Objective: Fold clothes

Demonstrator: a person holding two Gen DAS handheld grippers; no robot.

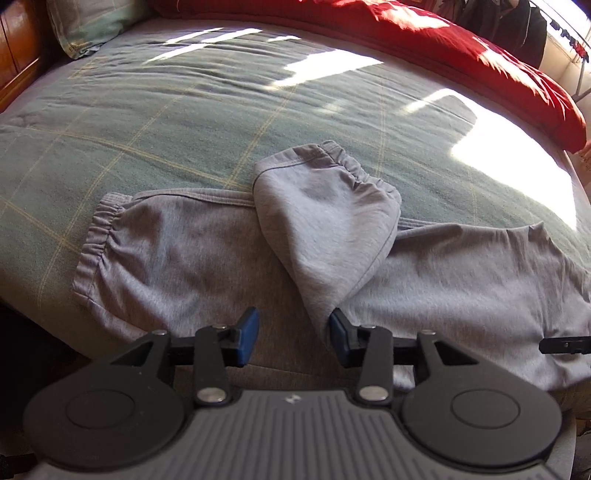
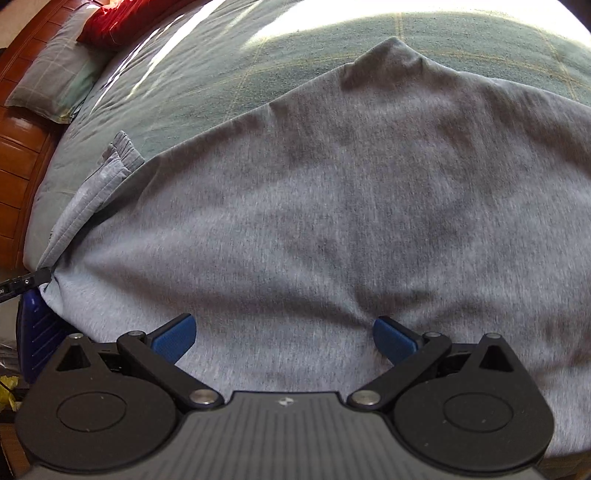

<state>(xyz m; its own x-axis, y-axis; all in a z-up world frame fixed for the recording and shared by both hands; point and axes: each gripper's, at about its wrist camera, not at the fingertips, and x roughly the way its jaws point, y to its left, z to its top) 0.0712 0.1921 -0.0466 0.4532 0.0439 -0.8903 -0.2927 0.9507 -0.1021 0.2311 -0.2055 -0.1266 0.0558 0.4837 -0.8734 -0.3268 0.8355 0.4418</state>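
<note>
**Grey sweatpants spread on the bed, both grippers open above them**

On the green checked bedspread a pair of grey jersey sweatpants is lying flat near the front edge of the bed, its elastic cuffed leg reaching toward the left in the left wrist view. The other cuffed leg is lying folded back across the middle of the garment, its gathered hem pointing away from the camera toward the far side of the bed.

The left gripper is hovering over the near edge of the sweatpants with its blue pads standing apart; the narrow end of the folded leg is lying just beside the right-hand pad, but the pads are not pressing on it. A black tip of the other tool is showing at the right edge of this view.

The right gripper is hanging over the broad grey cloth with its blue fingers spread wide and only fabric lying below the gap; nothing is clamped.

A crumpled red blanket is lying along the far side of the bed, a pale checked pillow is resting by the wooden headboard, and sunlight is falling in bright patches over the bedspread.
</note>
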